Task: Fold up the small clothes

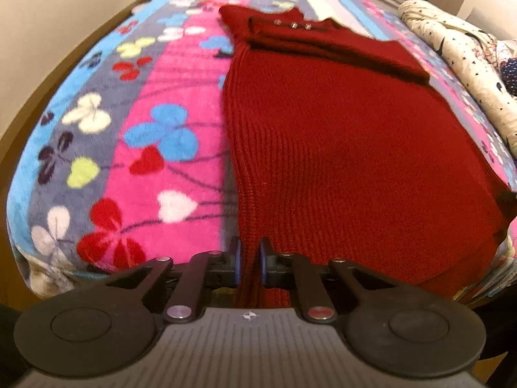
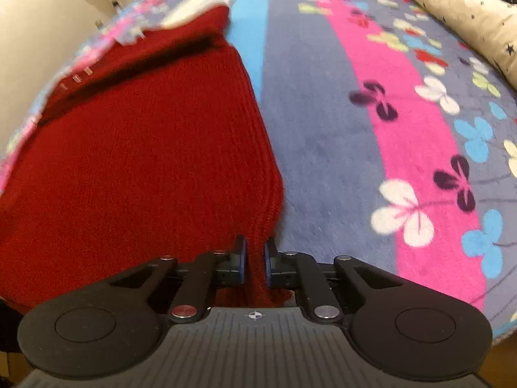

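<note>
A dark red ribbed knit sweater (image 1: 323, 123) lies on a flowered blanket, its collar with three small metal buttons (image 1: 292, 25) at the far end. My left gripper (image 1: 249, 250) is shut on the sweater's near left corner. In the right wrist view the same sweater (image 2: 145, 148) fills the left half. My right gripper (image 2: 255, 250) is shut on its near right corner. Both corners are pinched between the blue pads and lifted slightly off the blanket.
The blanket (image 1: 155, 123) has pink, grey and blue stripes with flowers and covers a bed. A cream star-print quilt (image 1: 452, 55) is bunched along the right side; it also shows in the right wrist view (image 2: 468, 9). A beige wall (image 1: 58, 16) runs along the left.
</note>
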Demonstrator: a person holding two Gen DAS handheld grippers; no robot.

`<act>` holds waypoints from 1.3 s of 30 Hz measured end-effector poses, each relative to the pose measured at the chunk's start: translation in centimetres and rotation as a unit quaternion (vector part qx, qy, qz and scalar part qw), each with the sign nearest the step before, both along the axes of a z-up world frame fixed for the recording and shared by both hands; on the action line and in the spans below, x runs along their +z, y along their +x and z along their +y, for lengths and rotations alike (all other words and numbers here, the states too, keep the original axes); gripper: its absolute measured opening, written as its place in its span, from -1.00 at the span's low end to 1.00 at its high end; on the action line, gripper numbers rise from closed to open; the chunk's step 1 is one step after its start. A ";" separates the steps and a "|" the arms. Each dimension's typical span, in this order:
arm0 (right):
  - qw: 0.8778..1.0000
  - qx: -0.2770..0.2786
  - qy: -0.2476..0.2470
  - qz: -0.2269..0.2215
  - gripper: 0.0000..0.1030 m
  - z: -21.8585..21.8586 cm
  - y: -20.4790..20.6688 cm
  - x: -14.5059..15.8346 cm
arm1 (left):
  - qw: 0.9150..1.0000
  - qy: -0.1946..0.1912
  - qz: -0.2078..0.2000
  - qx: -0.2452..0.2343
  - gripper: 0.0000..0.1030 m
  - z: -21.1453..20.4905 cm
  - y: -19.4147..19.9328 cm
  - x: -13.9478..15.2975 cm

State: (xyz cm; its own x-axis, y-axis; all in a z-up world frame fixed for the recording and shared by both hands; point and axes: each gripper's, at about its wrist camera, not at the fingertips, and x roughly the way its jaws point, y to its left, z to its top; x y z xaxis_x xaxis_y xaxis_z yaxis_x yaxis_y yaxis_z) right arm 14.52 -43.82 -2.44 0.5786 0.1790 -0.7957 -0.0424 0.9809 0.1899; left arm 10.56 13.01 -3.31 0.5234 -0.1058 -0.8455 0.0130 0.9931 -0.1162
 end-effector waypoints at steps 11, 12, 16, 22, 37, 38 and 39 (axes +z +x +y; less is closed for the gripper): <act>0.983 0.008 0.135 -0.124 -0.88 -3.8 -4.7 8.0 | 0.990 -0.095 -0.099 -0.019 -0.85 1.4 -2.7 8.6; 0.981 0.010 0.140 -0.131 -0.89 -4.1 -5.2 8.4 | 0.989 -0.098 -0.107 -0.023 -0.86 1.6 -3.0 9.4; 0.972 0.026 0.172 -0.160 -0.90 -4.9 -7.6 9.9 | 0.984 -0.126 -0.123 -0.034 -0.88 3.1 -4.6 12.0; 0.951 0.061 0.213 -0.217 -0.91 -5.6 -12.4 11.9 | 0.974 -0.168 -0.146 -0.047 -0.89 6.2 -7.2 14.8; 0.967 -0.107 0.212 -0.095 -0.90 -7.3 9.5 5.6 | 0.983 -0.172 -0.055 0.038 -0.88 10.4 16.5 6.9; 0.967 -0.119 0.208 -0.085 -0.90 -7.1 11.0 4.7 | 0.984 -0.169 -0.038 0.051 -0.88 10.6 18.0 5.3; 0.967 -0.130 0.207 -0.076 -0.90 -6.9 12.2 3.9 | 0.983 -0.167 -0.014 0.069 -0.88 10.9 19.0 3.9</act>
State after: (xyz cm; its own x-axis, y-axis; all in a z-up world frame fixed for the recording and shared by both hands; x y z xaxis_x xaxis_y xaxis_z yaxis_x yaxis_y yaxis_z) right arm 26.73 -50.75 1.43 0.7521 0.2971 -0.5882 0.1366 0.8029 0.5802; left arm 29.58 23.94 0.64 0.5741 -0.3023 -0.7610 -0.1108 0.8921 -0.4380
